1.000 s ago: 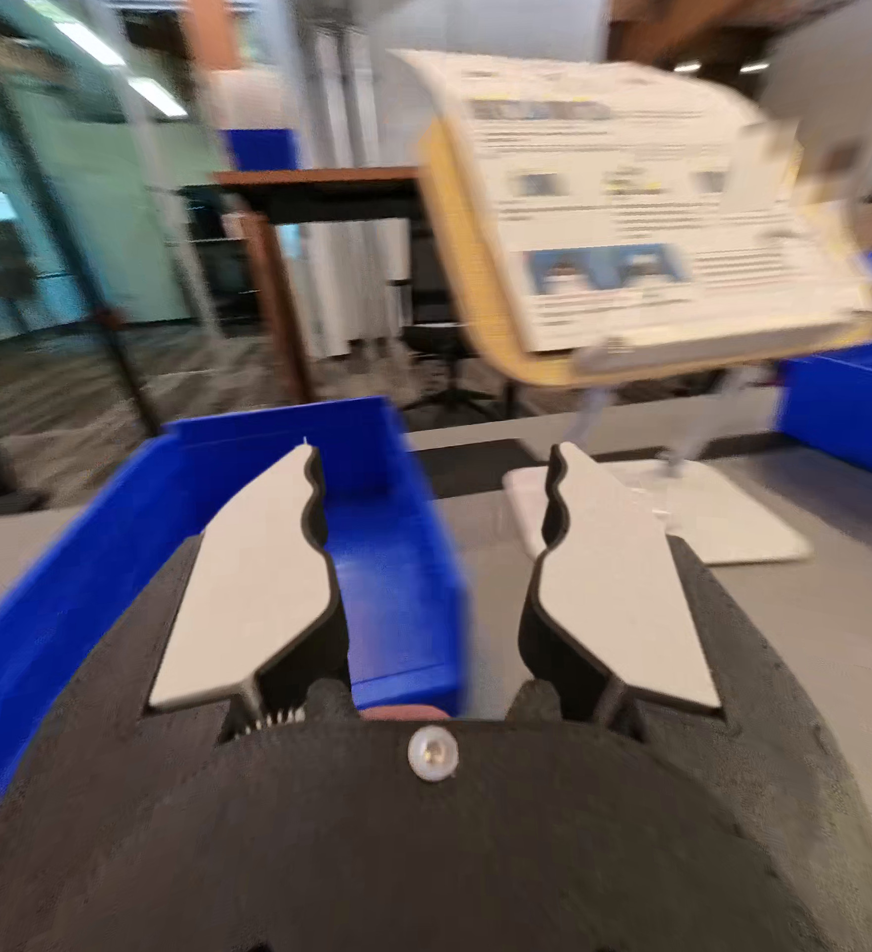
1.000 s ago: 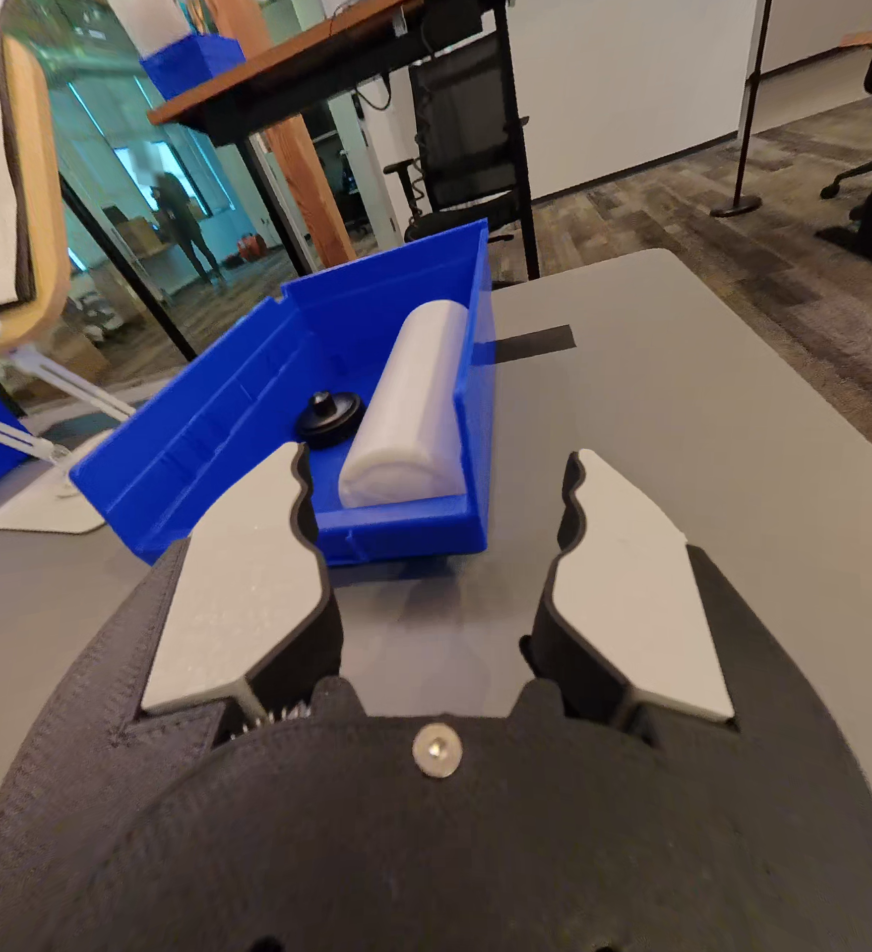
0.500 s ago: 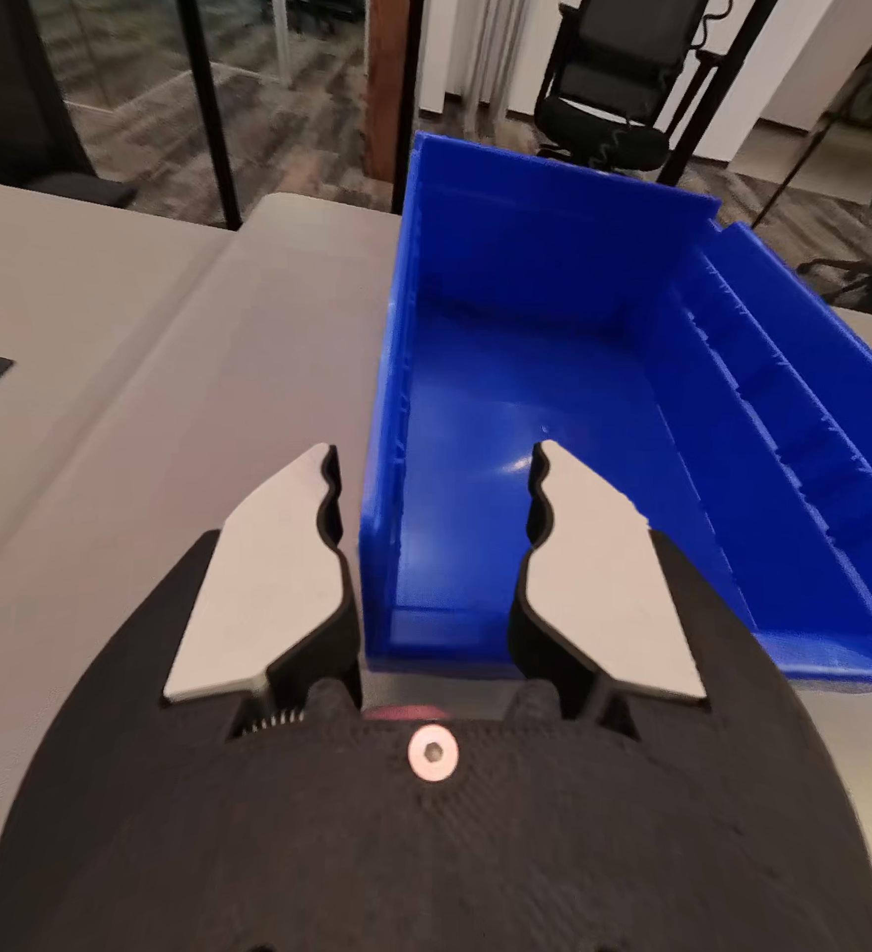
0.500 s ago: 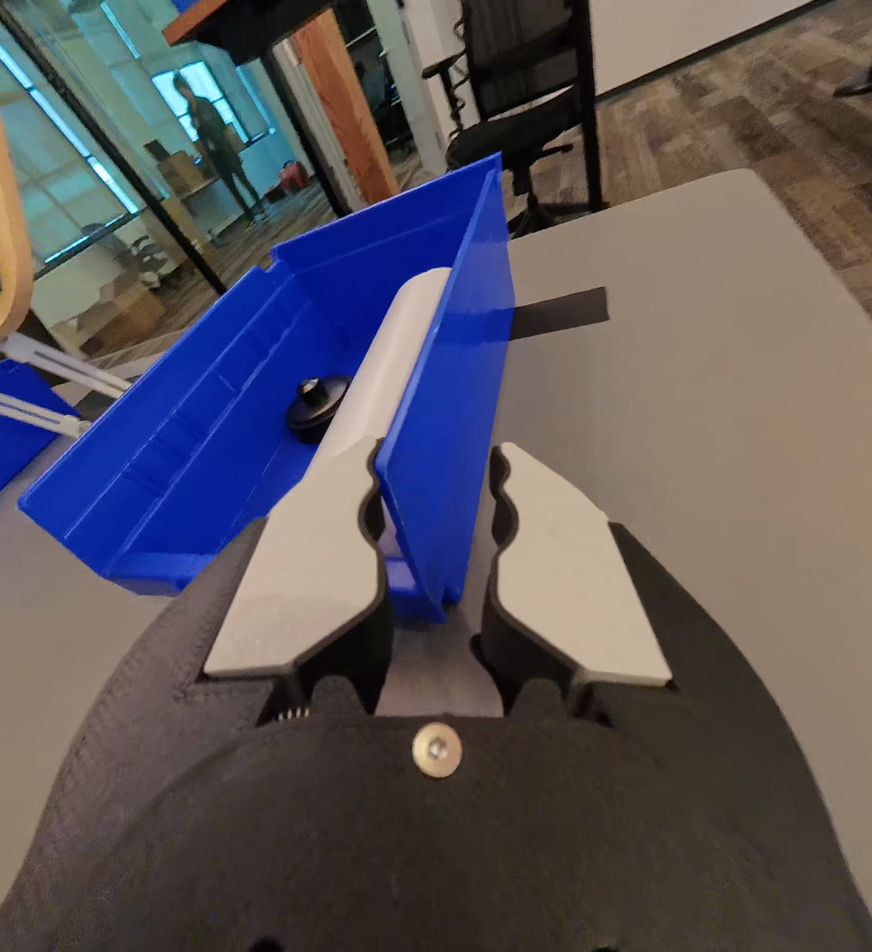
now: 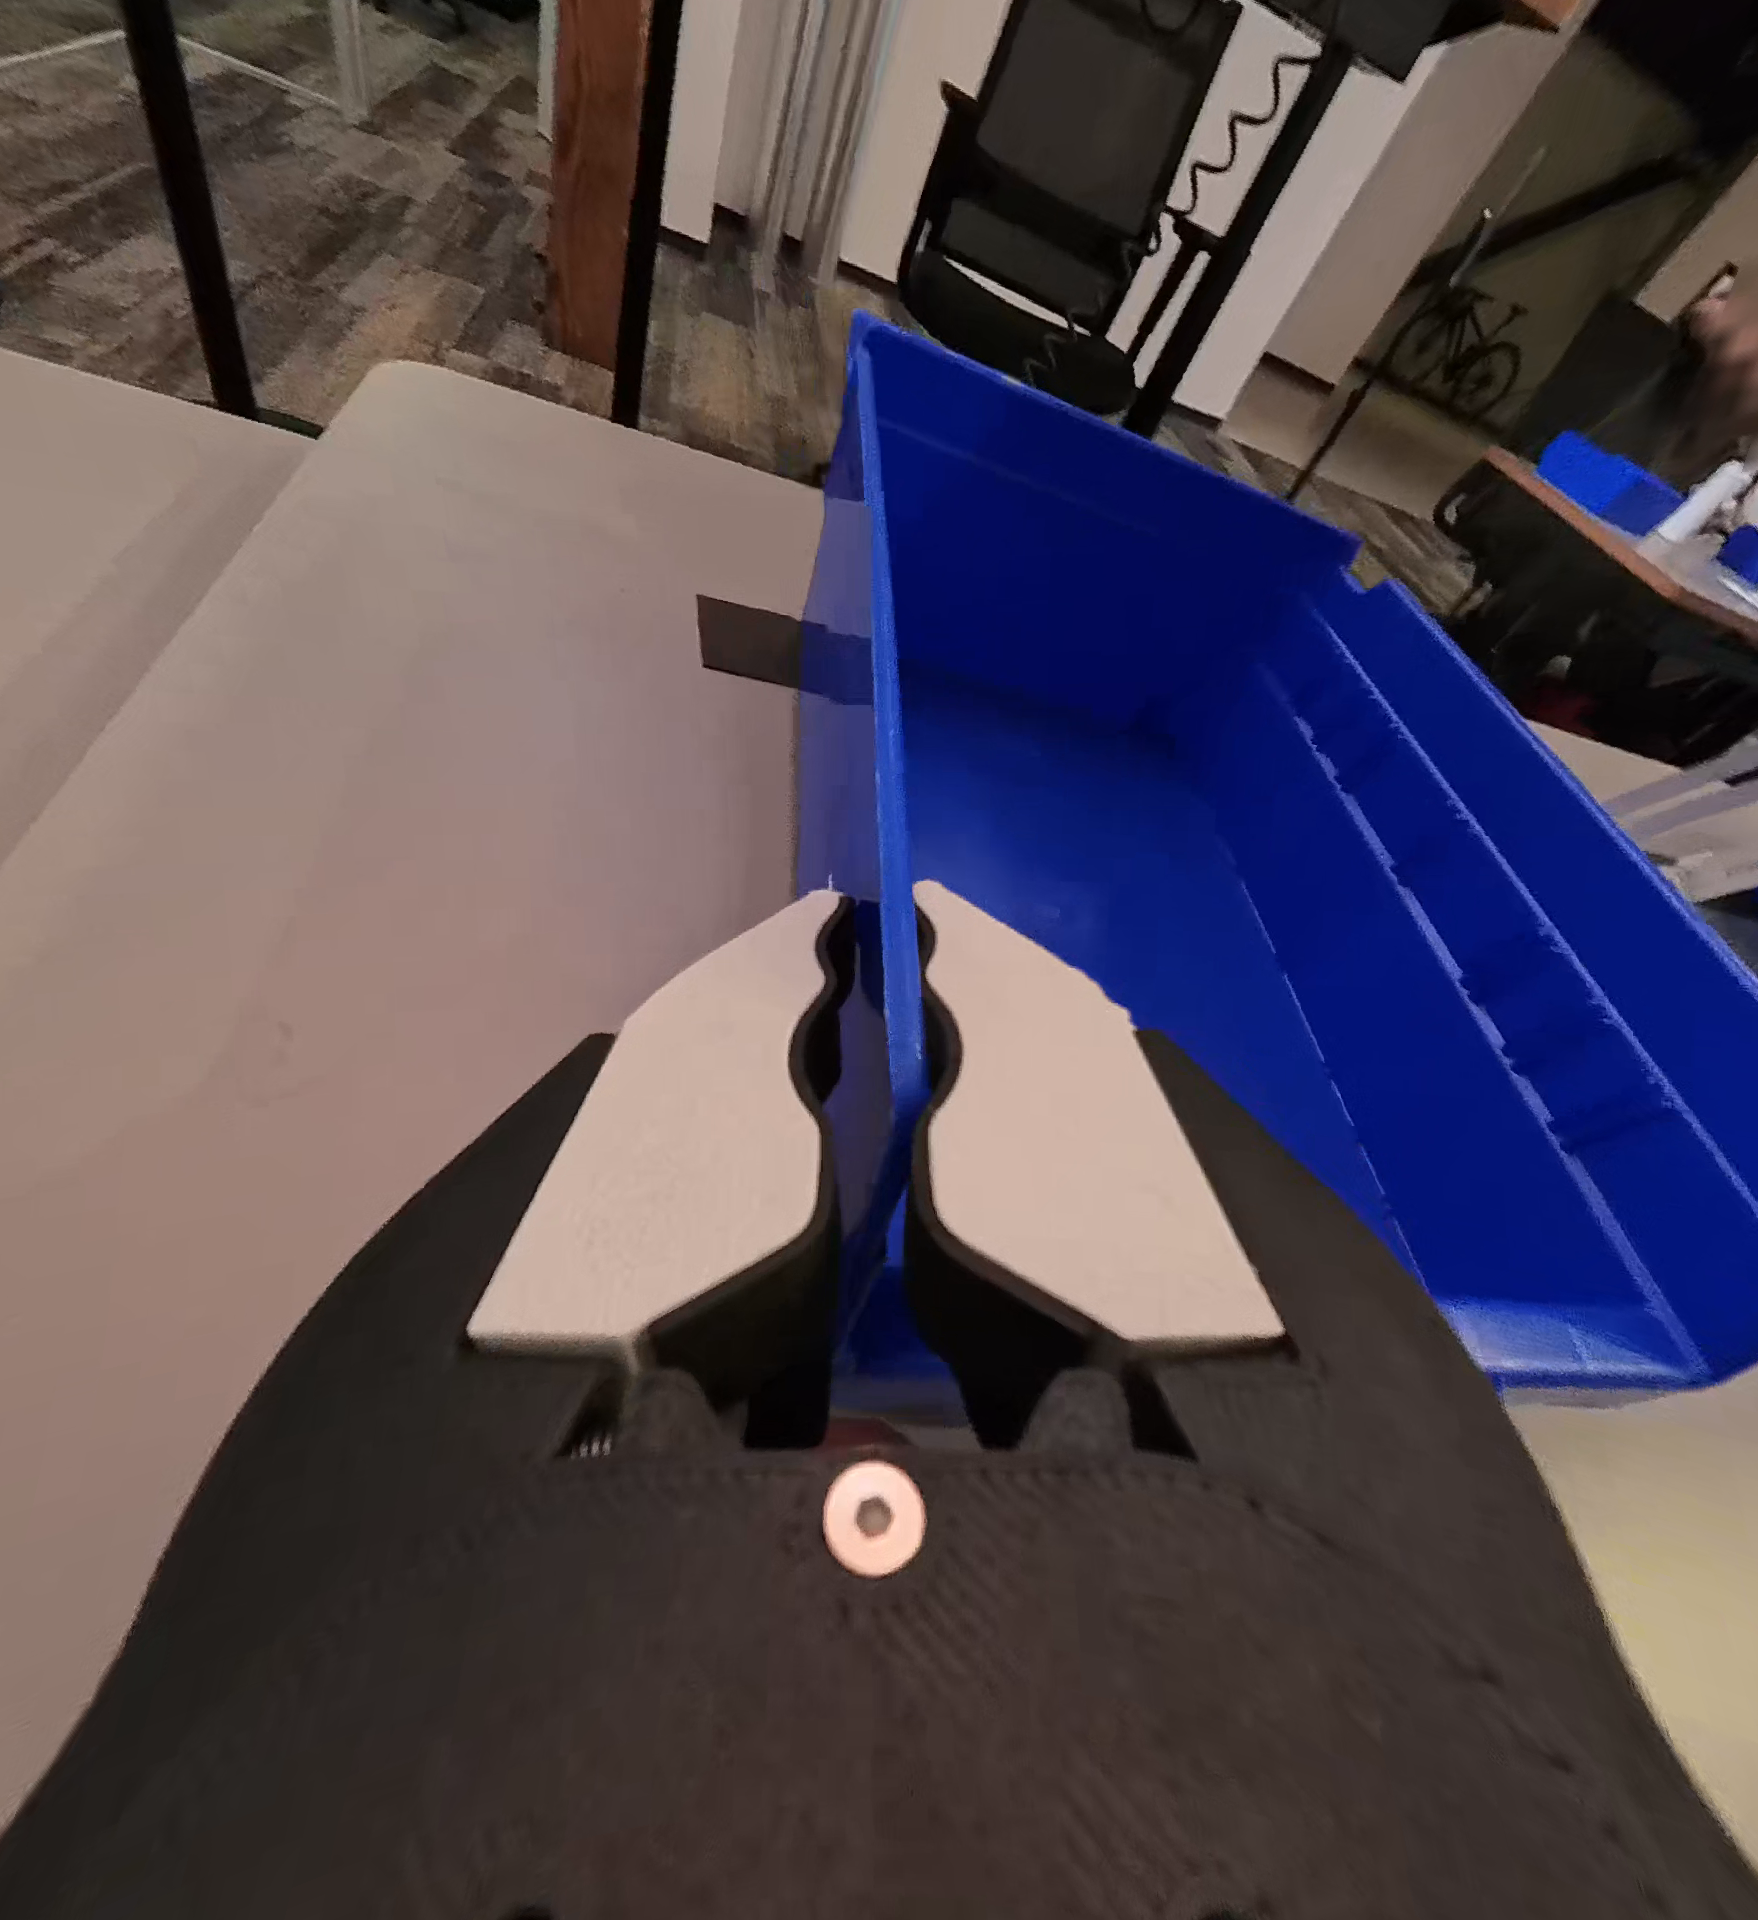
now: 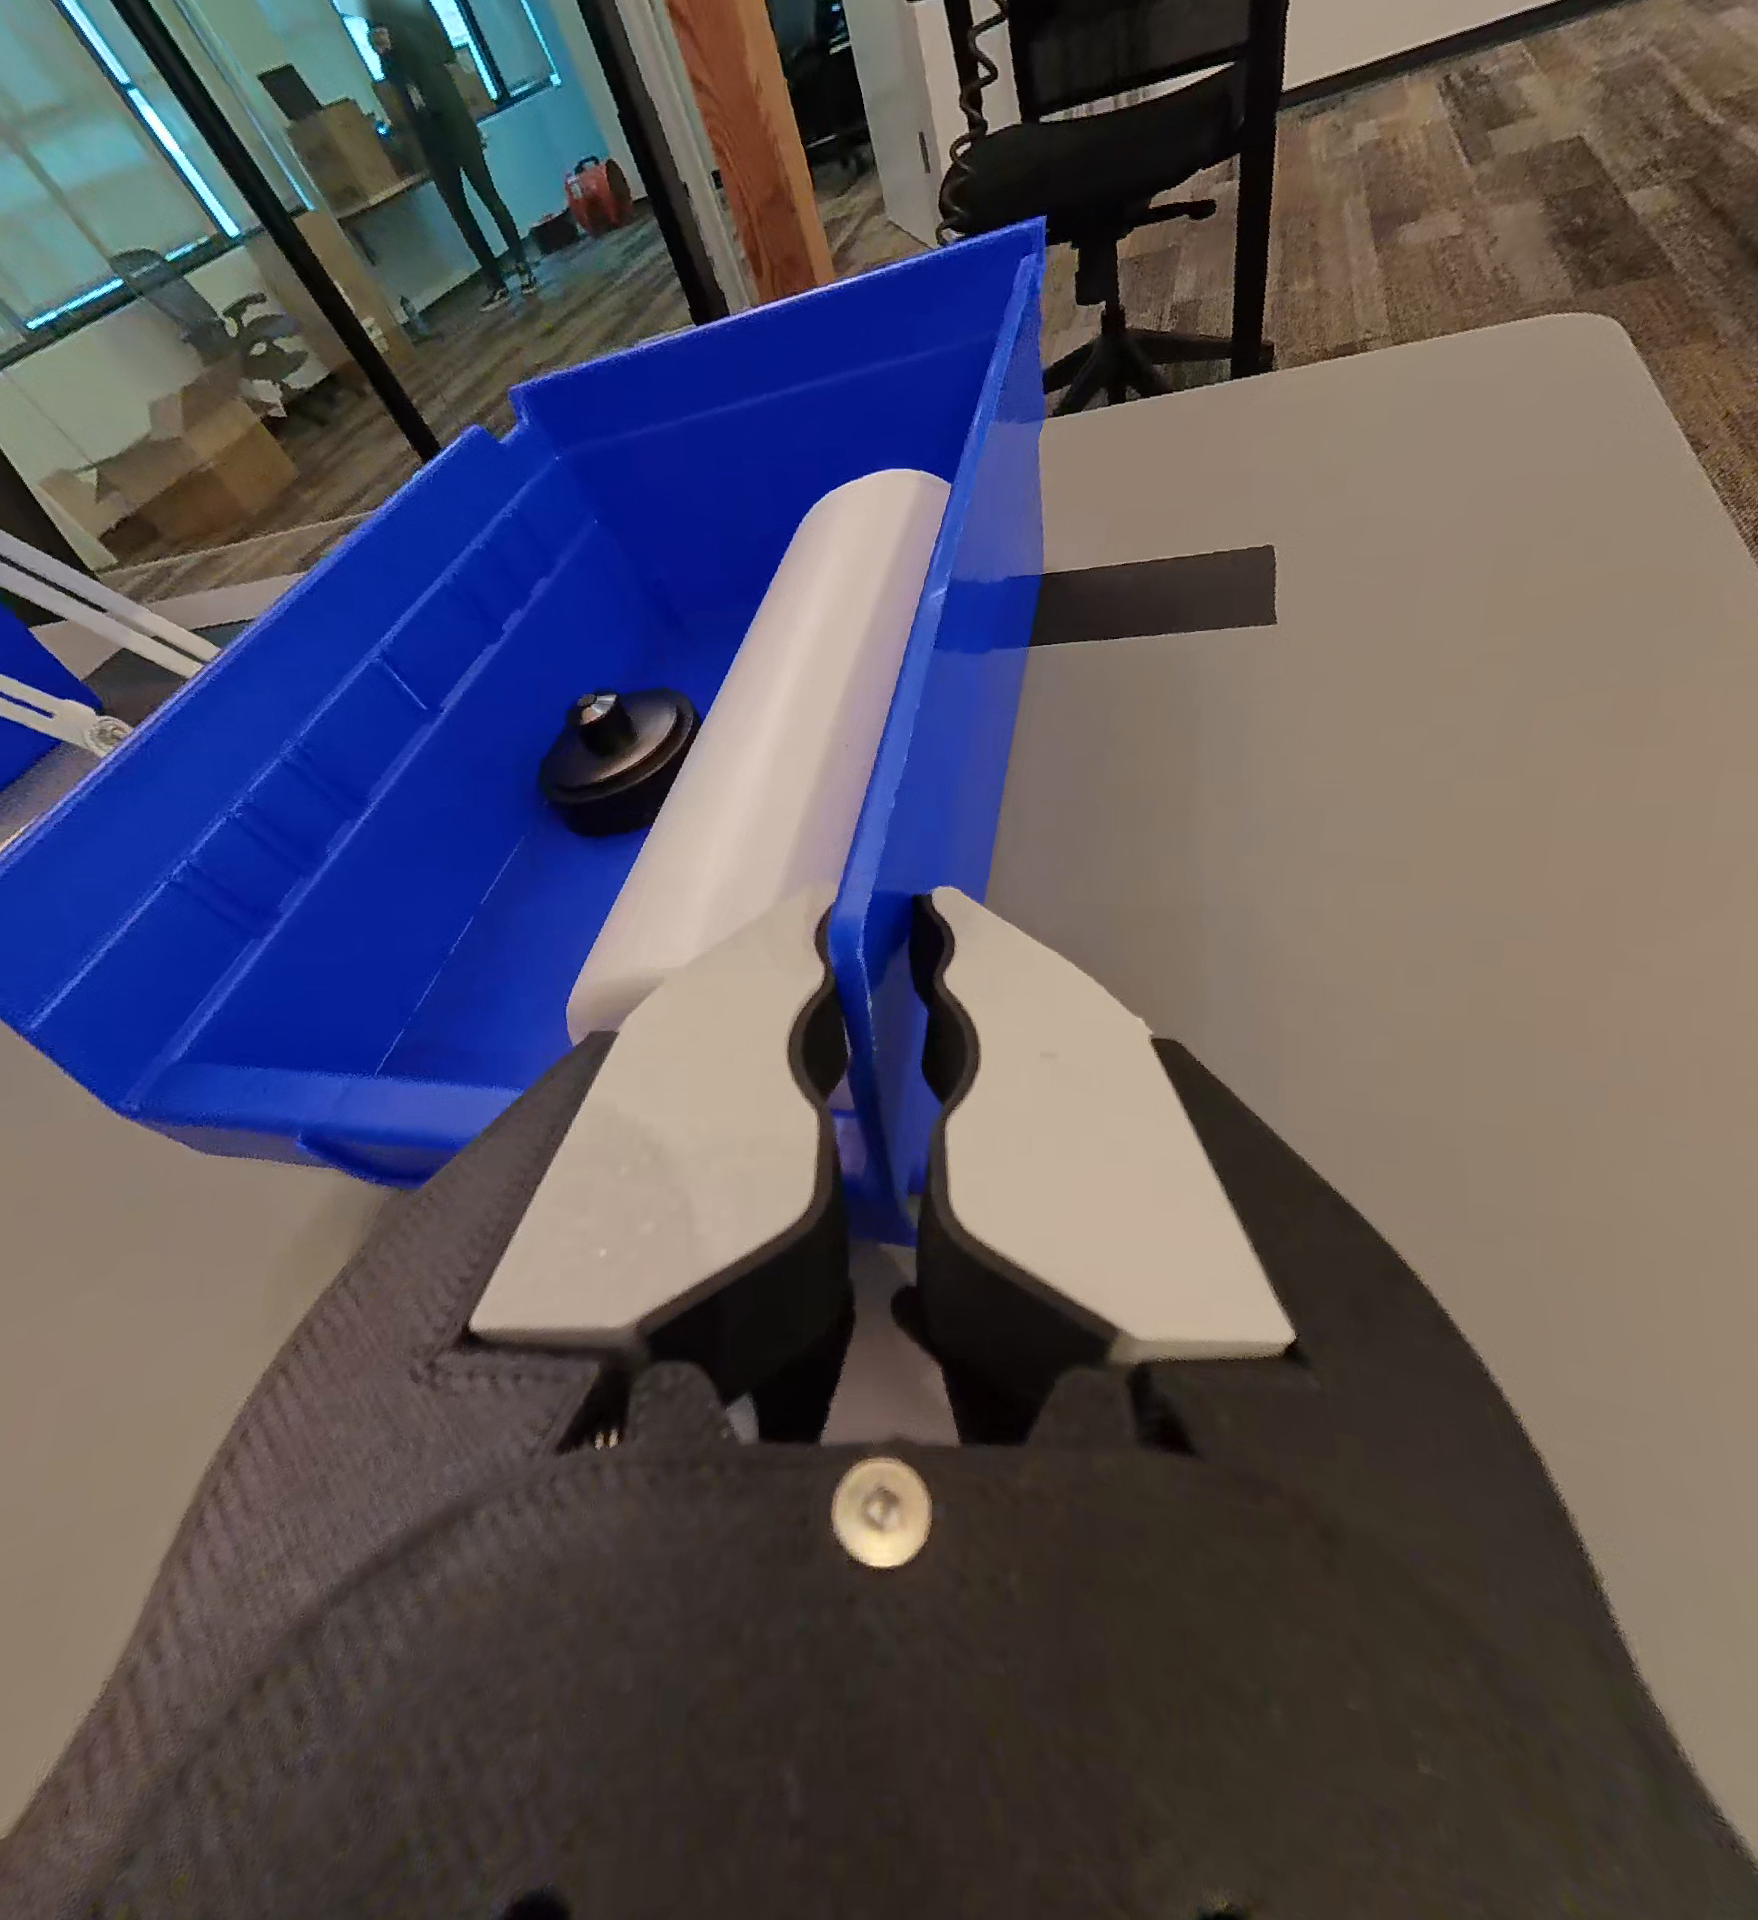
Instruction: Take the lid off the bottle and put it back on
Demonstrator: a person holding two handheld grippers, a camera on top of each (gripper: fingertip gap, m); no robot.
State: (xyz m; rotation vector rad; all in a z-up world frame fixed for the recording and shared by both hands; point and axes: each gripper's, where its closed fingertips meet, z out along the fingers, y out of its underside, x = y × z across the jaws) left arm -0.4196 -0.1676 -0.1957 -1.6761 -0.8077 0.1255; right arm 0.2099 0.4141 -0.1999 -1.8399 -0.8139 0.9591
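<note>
Since half a second ago both sets of jaws have closed in on bin walls that they then only straddled. The left gripper (image 5: pixel 880 914) now has its jaws nearly together, pinching the near end of the left side wall of an empty blue bin (image 5: pixel 1114 790). The right gripper (image 6: pixel 873 909) likewise has its jaws narrowed onto the right side wall of a second blue bin (image 6: pixel 968 748), near that bin's front corner.

Just past the right gripper's left finger, inside this bin, the white bottle (image 6: pixel 781 748) lies on its side along the gripped wall, touching it. Its black lid (image 6: pixel 617 758) sits off the bottle on the bin floor, just beside the bottle's middle. Beyond, a strip of black tape (image 6: pixel 1155 597) runs on the grey bench (image 6: pixel 1426 831) from the bin's wall toward the bench's right edge. A similar strip (image 5: pixel 750 649) lies by the empty bin.
</note>
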